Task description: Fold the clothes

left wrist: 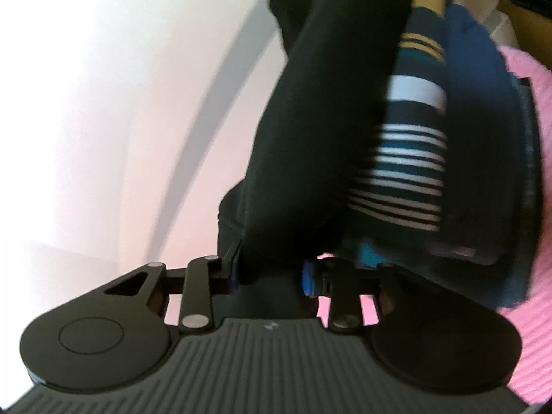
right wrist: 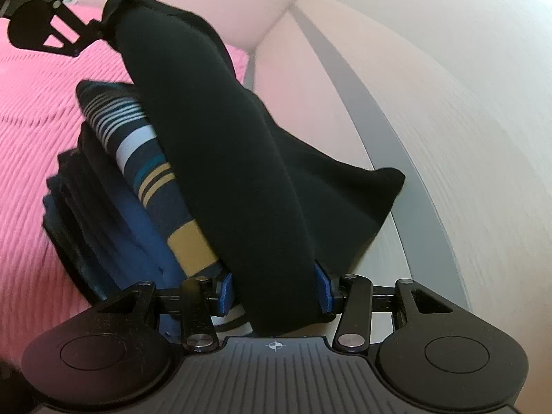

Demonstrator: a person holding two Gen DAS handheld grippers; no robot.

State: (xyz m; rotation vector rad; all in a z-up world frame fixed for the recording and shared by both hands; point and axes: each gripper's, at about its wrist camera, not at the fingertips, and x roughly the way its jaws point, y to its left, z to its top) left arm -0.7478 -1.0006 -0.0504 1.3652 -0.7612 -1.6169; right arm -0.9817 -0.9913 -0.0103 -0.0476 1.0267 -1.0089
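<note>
Left gripper point(left wrist: 270, 277) clamped on black garment point(left wrist: 310, 138), cloth bunched between blue pads. Right gripper point(right wrist: 274, 291) likewise pinching same garment point(right wrist: 224, 155), stretched from lower centre to upper left. Only right view shows left gripper point(right wrist: 107, 10), upper left. Striped garment point(right wrist: 145, 151) and blue folded clothes point(right wrist: 114, 207) beside it on pink cover point(right wrist: 31, 110). Left view blurred.
</note>
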